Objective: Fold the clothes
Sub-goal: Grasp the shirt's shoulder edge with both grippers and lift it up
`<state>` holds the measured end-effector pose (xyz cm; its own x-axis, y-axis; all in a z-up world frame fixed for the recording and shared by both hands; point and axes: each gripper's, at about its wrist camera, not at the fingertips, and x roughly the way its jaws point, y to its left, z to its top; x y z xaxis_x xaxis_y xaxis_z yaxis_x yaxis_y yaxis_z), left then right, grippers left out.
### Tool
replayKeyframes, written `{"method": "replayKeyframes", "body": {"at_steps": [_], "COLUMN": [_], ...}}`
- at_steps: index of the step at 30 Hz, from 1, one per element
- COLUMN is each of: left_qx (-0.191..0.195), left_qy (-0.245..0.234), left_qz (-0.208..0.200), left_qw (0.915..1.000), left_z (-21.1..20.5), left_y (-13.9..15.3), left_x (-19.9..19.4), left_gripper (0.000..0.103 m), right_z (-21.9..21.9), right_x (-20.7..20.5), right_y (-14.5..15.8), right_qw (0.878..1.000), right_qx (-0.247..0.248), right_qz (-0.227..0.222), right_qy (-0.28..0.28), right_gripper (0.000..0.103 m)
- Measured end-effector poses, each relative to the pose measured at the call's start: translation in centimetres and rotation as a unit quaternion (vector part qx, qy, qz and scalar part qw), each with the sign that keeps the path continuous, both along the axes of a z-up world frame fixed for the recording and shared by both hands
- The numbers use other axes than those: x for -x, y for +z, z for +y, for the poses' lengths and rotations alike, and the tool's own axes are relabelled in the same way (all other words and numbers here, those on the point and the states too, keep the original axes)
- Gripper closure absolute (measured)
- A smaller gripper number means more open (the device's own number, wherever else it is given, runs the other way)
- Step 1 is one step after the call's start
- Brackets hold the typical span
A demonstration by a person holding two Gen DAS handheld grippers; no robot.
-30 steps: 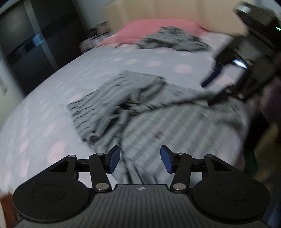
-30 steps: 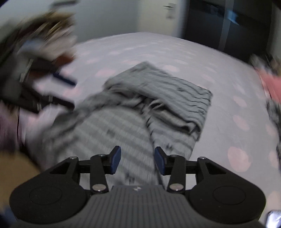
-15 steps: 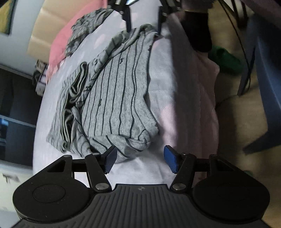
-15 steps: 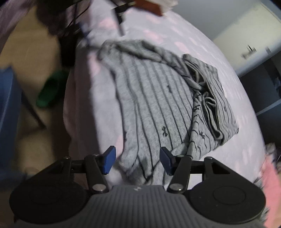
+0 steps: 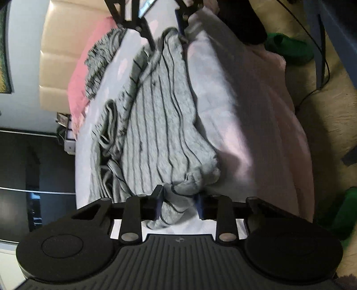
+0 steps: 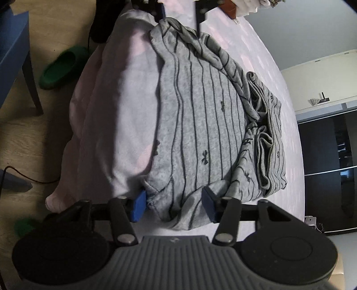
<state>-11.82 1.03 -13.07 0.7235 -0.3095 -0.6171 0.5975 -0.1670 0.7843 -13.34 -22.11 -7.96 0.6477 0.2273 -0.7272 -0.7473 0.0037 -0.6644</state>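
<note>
A grey striped garment [image 5: 160,133] [image 6: 200,125] lies crumpled along the edge of a pale pink-spotted bed [image 5: 245,111] [image 6: 125,100]. My left gripper [image 5: 179,203] is at one end of its edge. Its jaws are closing, and a bunched corner of the cloth is squeezed between the pads. My right gripper [image 6: 174,206] is at the other end, its jaws also closing. The hem lies between them and is not squeezed. Each gripper also shows at the top of the other's view: the right gripper [image 5: 166,35], the left gripper [image 6: 180,17].
A pink pillow [image 5: 78,73] and another grey garment [image 5: 98,58] lie at the bed's head. Green slippers [image 5: 290,46] [image 6: 62,67] and a cable [image 5: 321,55] are on the floor beside the bed. A blue piece of furniture [image 6: 13,44] and a dark wardrobe [image 6: 330,167] stand nearby.
Both grippers rolled about a quarter turn and sank to the garment's edge near the bedside. Cloth now sits between both pairs of jaws, and the left jaws have narrowed onto a bunched corner.
</note>
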Motion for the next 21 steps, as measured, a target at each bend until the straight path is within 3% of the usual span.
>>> {"method": "replayKeyframes", "body": {"at_steps": [2,4,6,8,12,16,21], "left_qx": [0.012,0.017,0.032,0.059,0.132,0.139,0.145], "left_qy": [0.009,0.032,0.057,0.082,0.129,0.129,0.123], "left_qz": [0.008,0.029,0.053,0.078,0.131,0.15,0.169], "left_qw": [0.9999,0.999,0.9965,0.9918,0.974,0.9704,0.967], "left_z": [-0.2,-0.6,-0.7,-0.7,-0.2,0.1,1.1], "left_y": [0.2,0.3,0.9,2.1,6.1,9.3,12.6], "left_x": [-0.4,-1.1,-1.7,-2.2,-3.2,-3.3,-2.2], "left_gripper": [0.082,0.092,0.094,0.095,0.096,0.096,0.096], "right_z": [-0.1,-0.1,-0.1,-0.2,-0.9,-1.1,-1.4], "right_x": [-0.1,-0.3,-0.8,-1.2,-1.5,-1.5,-0.5], "right_y": [0.1,-0.1,0.3,1.2,4.4,7.5,11.2], "right_qw": [1.0,1.0,0.999,0.998,0.993,0.989,0.988], "right_qx": [0.0,0.0,-0.019,-0.045,-0.097,-0.119,-0.127], "right_qz": [-0.002,-0.005,0.005,0.016,0.03,0.057,0.057], "right_qy": [-0.004,-0.009,-0.027,-0.046,-0.067,-0.069,-0.065], "right_gripper": [0.065,0.081,0.089,0.09,0.092,0.095,0.095]}}
